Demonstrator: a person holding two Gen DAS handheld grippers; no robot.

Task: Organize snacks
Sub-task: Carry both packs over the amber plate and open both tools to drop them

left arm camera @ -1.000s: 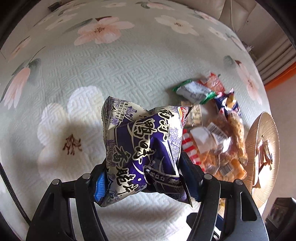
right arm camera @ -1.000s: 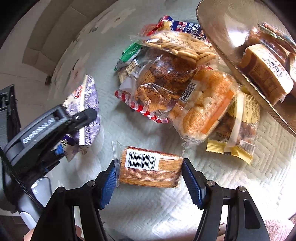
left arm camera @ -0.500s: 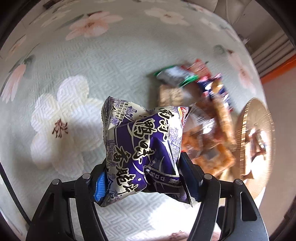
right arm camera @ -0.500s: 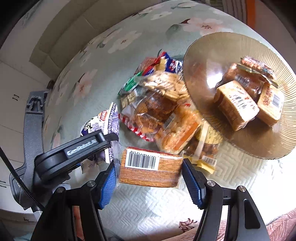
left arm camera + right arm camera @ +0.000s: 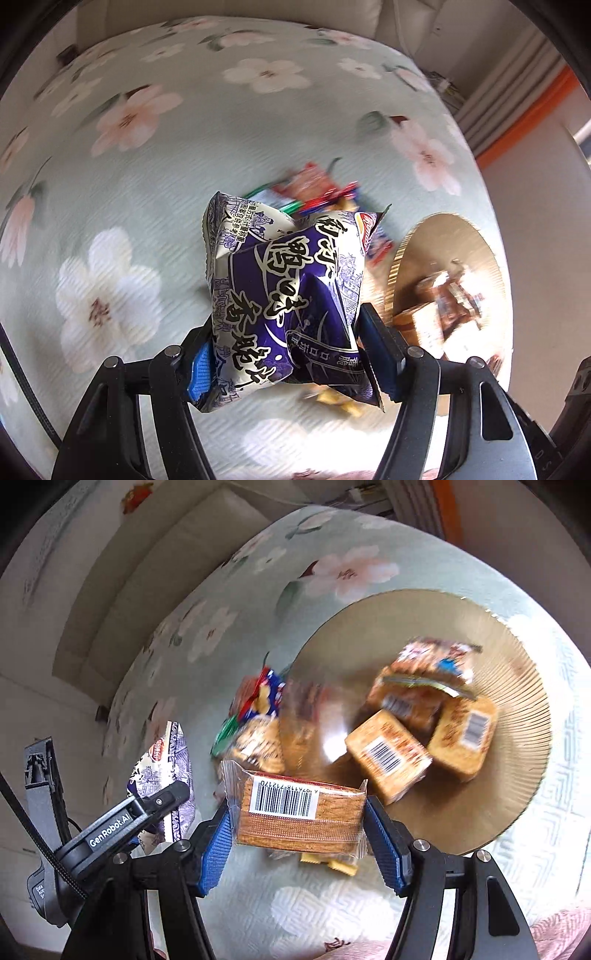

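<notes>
Snacks in transit: purple chip bag [image 5: 288, 295] clamped in the left gripper [image 5: 291, 354], barcoded cake packet [image 5: 299, 816] clamped in the right gripper [image 5: 297, 834]. Both hang above the floral cloth [image 5: 166, 155] beside the gold plate [image 5: 517, 794], which holds wrapped cakes [image 5: 424, 723].

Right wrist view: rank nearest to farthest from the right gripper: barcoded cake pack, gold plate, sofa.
1. barcoded cake pack: between the right gripper pads, held.
2. gold plate: just beyond, upper right, on the floral cloth.
3. sofa: far upper left, past the table edge.
</notes>
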